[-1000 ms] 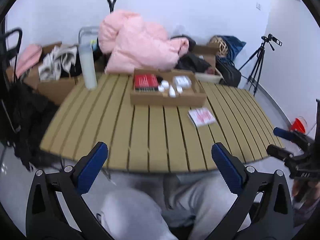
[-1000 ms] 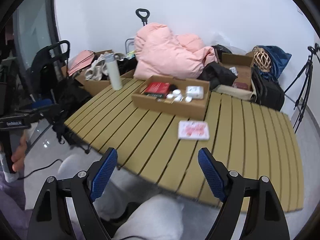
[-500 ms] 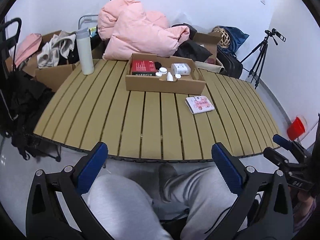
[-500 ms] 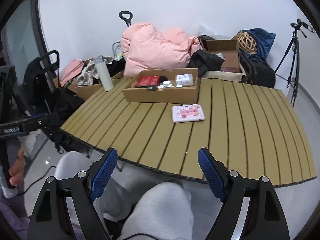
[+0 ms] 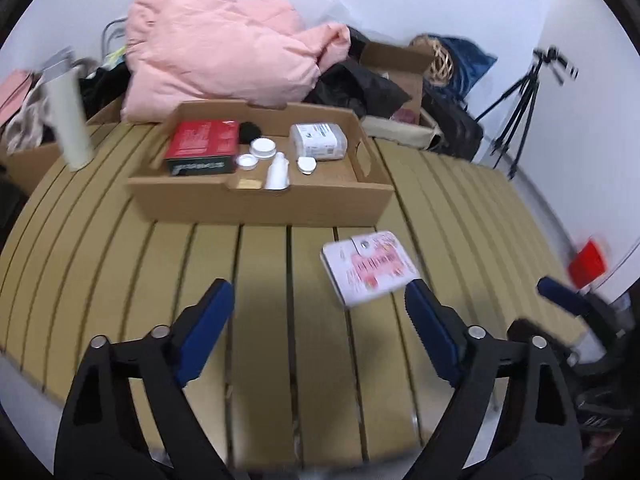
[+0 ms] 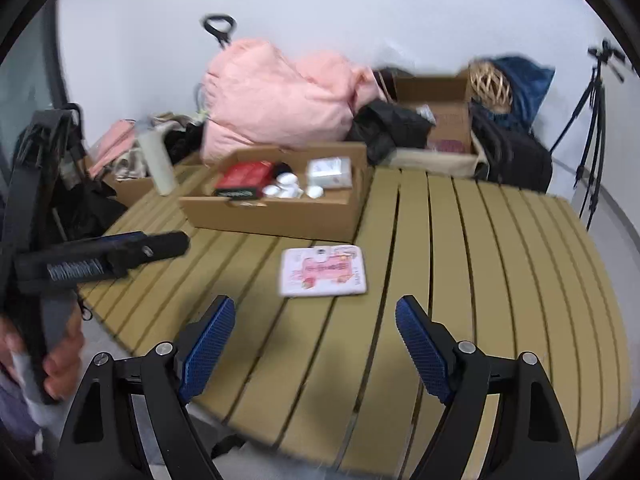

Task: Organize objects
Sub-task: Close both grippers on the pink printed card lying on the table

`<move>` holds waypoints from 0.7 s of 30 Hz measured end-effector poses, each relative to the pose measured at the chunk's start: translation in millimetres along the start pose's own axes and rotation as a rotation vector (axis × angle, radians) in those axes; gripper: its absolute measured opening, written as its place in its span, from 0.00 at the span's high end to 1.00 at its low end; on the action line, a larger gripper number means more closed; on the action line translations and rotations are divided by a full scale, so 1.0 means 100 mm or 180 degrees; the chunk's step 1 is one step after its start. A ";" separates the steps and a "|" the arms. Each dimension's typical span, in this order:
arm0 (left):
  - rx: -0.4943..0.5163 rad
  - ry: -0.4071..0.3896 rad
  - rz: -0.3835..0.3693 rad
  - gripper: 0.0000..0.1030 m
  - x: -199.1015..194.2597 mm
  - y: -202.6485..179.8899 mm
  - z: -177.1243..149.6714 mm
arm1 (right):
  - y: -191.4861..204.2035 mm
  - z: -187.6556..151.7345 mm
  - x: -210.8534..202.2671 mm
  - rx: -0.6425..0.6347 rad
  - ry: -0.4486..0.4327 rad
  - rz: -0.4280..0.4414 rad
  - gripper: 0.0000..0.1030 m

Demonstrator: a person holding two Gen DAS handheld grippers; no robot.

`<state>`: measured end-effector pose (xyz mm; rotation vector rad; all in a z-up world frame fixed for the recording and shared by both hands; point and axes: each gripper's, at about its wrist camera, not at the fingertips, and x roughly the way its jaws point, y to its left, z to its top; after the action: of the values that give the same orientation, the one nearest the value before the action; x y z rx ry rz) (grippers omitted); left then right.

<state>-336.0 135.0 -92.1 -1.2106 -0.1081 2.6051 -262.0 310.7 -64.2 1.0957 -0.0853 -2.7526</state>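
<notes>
A flat pink and white packet (image 5: 370, 266) lies on the slatted wooden table (image 5: 120, 264), in front of an open cardboard box (image 5: 264, 200). The packet also shows in the right wrist view (image 6: 323, 271), with the box (image 6: 276, 212) behind it. The box holds a red box (image 5: 202, 144), a white packet (image 5: 319, 141), a small white bottle (image 5: 278, 172) and small white jars. My left gripper (image 5: 320, 322) is open and empty above the near part of the table, its right finger close to the packet. My right gripper (image 6: 316, 340) is open and empty, just short of the packet.
A tall white bottle (image 5: 68, 124) stands at the table's far left. A pink padded jacket (image 5: 216, 44), black bags, a cardboard box (image 6: 436, 120) and a blue bag lie behind the table. A tripod (image 5: 524, 100) stands at the right.
Both grippers have moved forward from over the person's lap to over the table, closer to the packet and the box. Both stayed open.
</notes>
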 end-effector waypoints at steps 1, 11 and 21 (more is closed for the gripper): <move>-0.0033 0.0082 -0.0029 0.32 0.17 -0.01 0.01 | -0.08 0.05 0.16 0.0042 0.0052 -0.0042 0.23; -0.0213 0.0683 -0.0182 0.61 1.18 -0.06 -0.05 | -0.39 0.23 1.50 0.0077 0.0608 -0.0019 0.48; -0.0263 0.0631 -0.0424 0.83 1.15 -0.03 -0.06 | -0.46 0.21 1.79 0.0301 0.0766 0.0201 0.70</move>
<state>-402.1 169.2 -180.4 -1.4309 -0.2504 2.3742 -411.0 322.5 -175.4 1.4139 -0.2151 -2.5628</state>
